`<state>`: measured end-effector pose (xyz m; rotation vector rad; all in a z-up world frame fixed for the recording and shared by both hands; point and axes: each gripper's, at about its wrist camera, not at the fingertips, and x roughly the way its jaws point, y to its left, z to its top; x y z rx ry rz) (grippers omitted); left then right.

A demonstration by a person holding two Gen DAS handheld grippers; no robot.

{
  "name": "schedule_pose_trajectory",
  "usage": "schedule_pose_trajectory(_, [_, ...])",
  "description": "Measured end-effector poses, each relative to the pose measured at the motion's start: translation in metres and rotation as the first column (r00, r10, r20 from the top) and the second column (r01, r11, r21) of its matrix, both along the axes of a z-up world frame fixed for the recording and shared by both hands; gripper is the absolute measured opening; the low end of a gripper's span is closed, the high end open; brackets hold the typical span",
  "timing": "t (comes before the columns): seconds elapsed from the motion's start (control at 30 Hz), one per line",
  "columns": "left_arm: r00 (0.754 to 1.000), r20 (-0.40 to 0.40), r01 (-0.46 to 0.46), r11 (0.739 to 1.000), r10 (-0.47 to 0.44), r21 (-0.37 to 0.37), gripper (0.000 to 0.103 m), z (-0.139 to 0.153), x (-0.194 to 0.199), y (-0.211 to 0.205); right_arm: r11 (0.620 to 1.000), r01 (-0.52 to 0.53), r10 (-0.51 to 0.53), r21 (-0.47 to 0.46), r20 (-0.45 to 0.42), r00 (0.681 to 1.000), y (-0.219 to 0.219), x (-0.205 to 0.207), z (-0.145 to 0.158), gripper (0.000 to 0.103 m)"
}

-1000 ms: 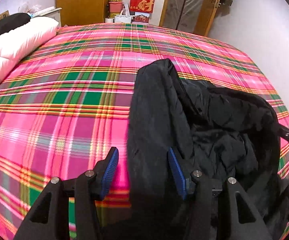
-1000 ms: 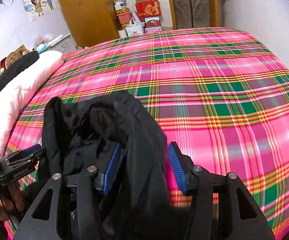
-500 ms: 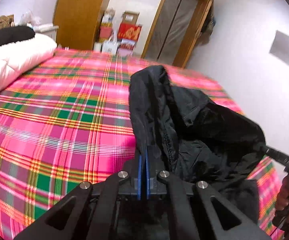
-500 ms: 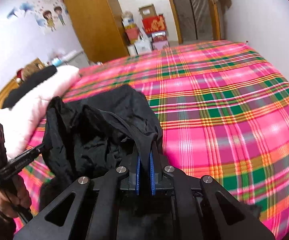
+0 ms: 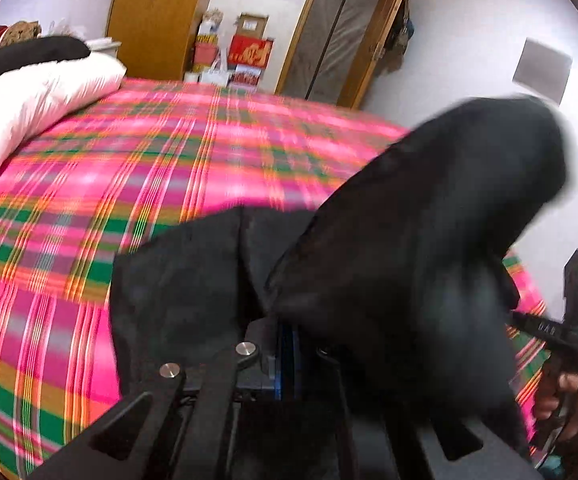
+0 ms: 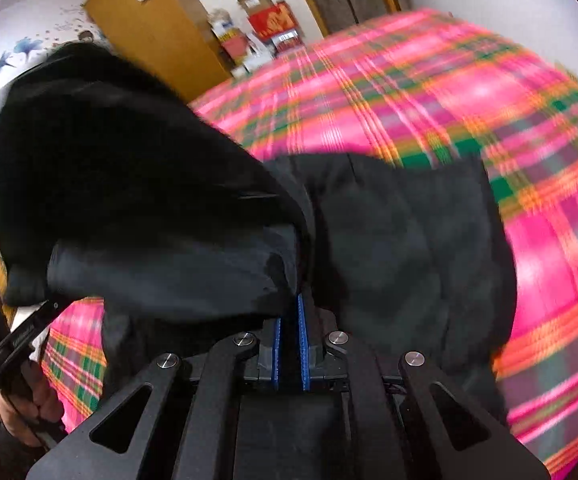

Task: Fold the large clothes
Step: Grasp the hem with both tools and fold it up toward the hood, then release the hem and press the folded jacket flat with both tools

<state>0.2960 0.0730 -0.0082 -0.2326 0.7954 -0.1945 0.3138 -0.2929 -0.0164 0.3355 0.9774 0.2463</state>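
While both hand-held grippers stay clamped on it, the black jacket [image 5: 429,240] hangs lifted over a bed [image 5: 169,168] spread in pink plaid. Left hand-held gripper [image 5: 287,356] and right hand-held gripper [image 6: 289,340] each pinch fabric between closed blue pads. Judged from here, keeping both grips level and taut should let the garment spread flat without bunching.

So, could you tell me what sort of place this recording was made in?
Most likely a home bedroom: a bed under a pink plaid sheet, a white duvet at its side, a wooden wardrobe, and boxes stacked by the door.
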Motion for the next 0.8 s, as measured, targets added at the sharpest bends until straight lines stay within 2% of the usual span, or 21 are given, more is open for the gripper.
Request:
schedule_pose_trajectory(0.17, [0.994, -0.113, -0.006, 0.999, 0.011, 0.047, 0.004, -0.035, -0.028, 0.004, 1.000, 0.011, -0.011, 0.008, -0.070, 0.998, -0.010, -0.025, -0.023, 0.007])
schedule_pose_trajectory(0.27, [0.988, -0.152, -0.017, 0.999, 0.025, 0.051, 0.004, -0.043, -0.047, 0.014, 1.000, 0.029, -0.028, 0.005, -0.087, 0.996, -0.020, -0.038, -0.022, 0.013])
schedule_pose_trajectory(0.33, [0.984, -0.173, -0.035, 0.998, 0.043, 0.050, 0.004, -0.045, -0.062, 0.023, 0.999, 0.042, -0.041, 0.005, -0.077, 0.996, -0.027, -0.044, -0.014, 0.014])
schedule_pose_trajectory(0.47, [0.985, -0.144, -0.086, 0.995, 0.092, 0.045, 0.004, -0.028, -0.080, 0.036, 1.000, 0.021, -0.021, 0.008, 0.016, 1.000, -0.023, -0.045, 0.023, 0.015])
schedule_pose_trajectory(0.6, [0.997, -0.052, -0.056, 0.998, 0.056, -0.001, 0.007, 0.010, -0.061, 0.021, 0.997, -0.071, 0.069, 0.015, 0.116, 0.991, 0.013, -0.027, 0.053, 0.019])
schedule_pose_trajectory(0.7, [1.000, -0.008, 0.001, 1.000, -0.001, -0.005, 0.015, 0.021, -0.035, -0.007, 0.994, -0.112, 0.112, -0.010, 0.132, 0.985, 0.037, -0.012, 0.045, 0.019])
schedule_pose_trajectory(0.8, [0.998, -0.032, 0.054, 0.999, -0.054, 0.000, 0.015, 0.009, -0.013, -0.033, 0.989, -0.147, 0.148, -0.027, 0.066, 0.987, 0.056, -0.004, 0.014, 0.019])
